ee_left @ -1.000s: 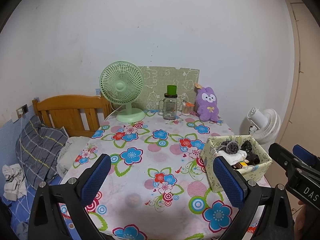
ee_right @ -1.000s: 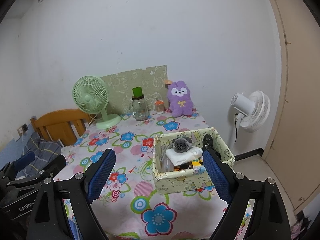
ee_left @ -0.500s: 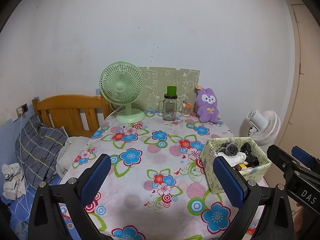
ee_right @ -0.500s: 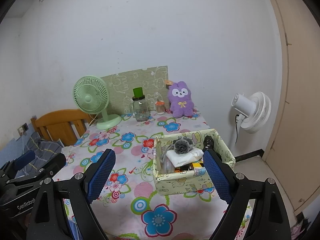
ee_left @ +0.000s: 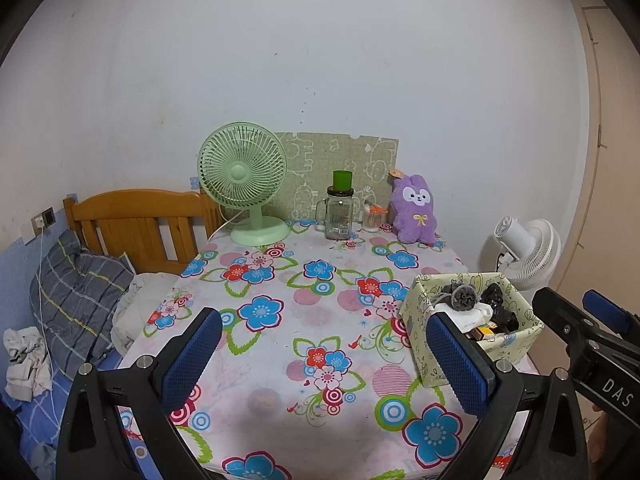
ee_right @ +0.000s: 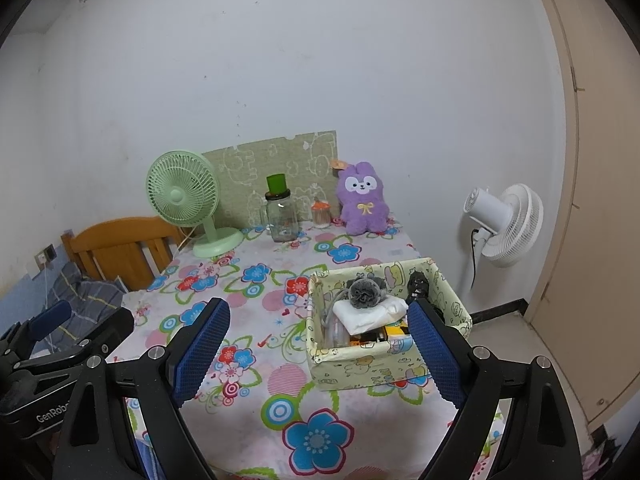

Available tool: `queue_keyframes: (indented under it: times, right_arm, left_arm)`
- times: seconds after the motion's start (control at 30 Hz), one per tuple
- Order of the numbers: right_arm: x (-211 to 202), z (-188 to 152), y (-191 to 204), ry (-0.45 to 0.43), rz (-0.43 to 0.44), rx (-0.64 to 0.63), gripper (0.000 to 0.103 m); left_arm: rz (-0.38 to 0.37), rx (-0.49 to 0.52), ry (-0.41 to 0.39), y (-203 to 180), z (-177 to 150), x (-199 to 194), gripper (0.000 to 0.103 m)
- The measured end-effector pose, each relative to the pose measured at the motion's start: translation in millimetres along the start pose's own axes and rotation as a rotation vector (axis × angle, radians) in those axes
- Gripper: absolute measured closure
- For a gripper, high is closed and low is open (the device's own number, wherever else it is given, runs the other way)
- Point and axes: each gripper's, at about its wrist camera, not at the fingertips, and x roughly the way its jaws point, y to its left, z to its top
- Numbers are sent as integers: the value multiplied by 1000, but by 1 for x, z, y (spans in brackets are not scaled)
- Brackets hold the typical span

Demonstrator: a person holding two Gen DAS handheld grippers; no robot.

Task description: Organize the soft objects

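A purple plush bunny [ee_left: 414, 210] [ee_right: 363, 204] sits upright at the back right of the flowered table [ee_left: 304, 312] [ee_right: 256, 280]. A pale green fabric box [ee_left: 516, 346] [ee_right: 360, 364] stands near the table's right front; it holds a grey pom-pom [ee_left: 463, 297] [ee_right: 363, 294], a white cloth [ee_right: 370, 313] and dark items. My left gripper [ee_left: 324, 356] is open and empty over the table's front. My right gripper [ee_right: 318, 354] is open and empty in front of the box; it also shows in the left wrist view [ee_left: 588, 332].
A green desk fan [ee_left: 244, 184] [ee_right: 188, 204], a glass jar with a green lid [ee_left: 340, 210] [ee_right: 282, 212] and a small cotton-swab jar [ee_left: 374, 218] stand along the back. A white floor fan [ee_right: 504, 224] is right of the table. A wooden bed [ee_left: 132, 228] with pillow lies left.
Both grippers have drawn back slightly from the table; the box and the plush look a little farther away. Nothing on the table has moved.
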Motion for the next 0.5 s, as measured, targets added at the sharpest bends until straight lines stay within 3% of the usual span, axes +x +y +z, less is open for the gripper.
queue_keyframes:
  times: [0.5]
  right_arm:
    - [6,2,2,12,2,1,10]
  left_arm:
    - [-4,-9,1,0,-1,1,0]
